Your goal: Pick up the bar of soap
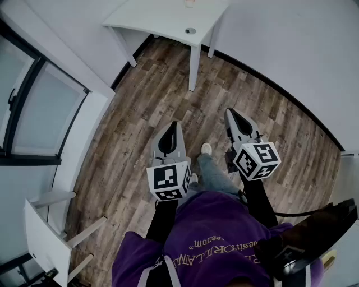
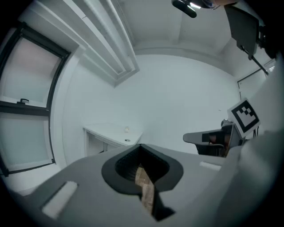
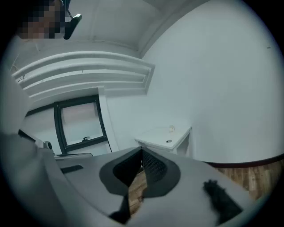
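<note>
A small pale object, probably the bar of soap (image 1: 189, 3), lies at the far edge of a white corner table (image 1: 162, 19). It is tiny in the left gripper view (image 2: 127, 129) and in the right gripper view (image 3: 171, 128). Both grippers hang in the air over the wood floor, well short of the table and pointing toward it. My left gripper (image 1: 174, 124) has its jaws together with nothing between them (image 2: 140, 146). My right gripper (image 1: 229, 111) is likewise shut and empty (image 3: 142, 150).
A round grommet (image 1: 190, 31) sits in the tabletop, and the table's legs reach the wood floor (image 1: 168, 95). A window (image 1: 33, 112) fills the left wall. A white chair (image 1: 45, 230) stands at lower left. The person's foot (image 1: 206, 148) is between the grippers.
</note>
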